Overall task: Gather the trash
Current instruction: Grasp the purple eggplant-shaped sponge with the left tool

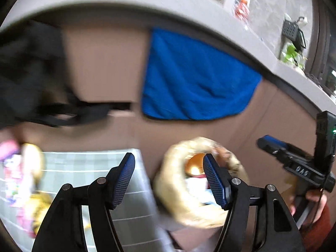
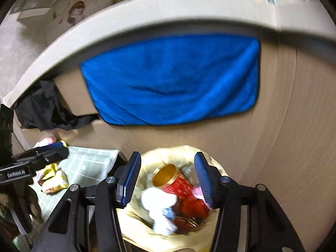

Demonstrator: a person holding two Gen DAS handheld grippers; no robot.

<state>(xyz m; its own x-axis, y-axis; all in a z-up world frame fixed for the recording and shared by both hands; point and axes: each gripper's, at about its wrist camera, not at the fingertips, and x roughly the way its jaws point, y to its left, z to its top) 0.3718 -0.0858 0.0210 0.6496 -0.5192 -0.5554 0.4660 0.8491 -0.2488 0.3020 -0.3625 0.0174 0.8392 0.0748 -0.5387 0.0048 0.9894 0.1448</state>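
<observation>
While both grippers, left [image 1: 169, 180] and right [image 2: 167, 178], are hanging open and empty, wrappers [image 2: 53, 179] are lying on the checkered cloth [image 2: 92, 166] beside the yellow-lined bin [image 2: 147, 231]; motion blur is risking a mis-aimed grab.

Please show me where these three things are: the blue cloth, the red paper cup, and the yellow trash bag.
blue cloth [image 2: 172, 79]: right wrist view, middle of the hanging cloth.
red paper cup [image 2: 180, 185]: right wrist view, red side wall below the gold rim.
yellow trash bag [image 2: 138, 229]: right wrist view, near left part of the bag's rim.
</observation>
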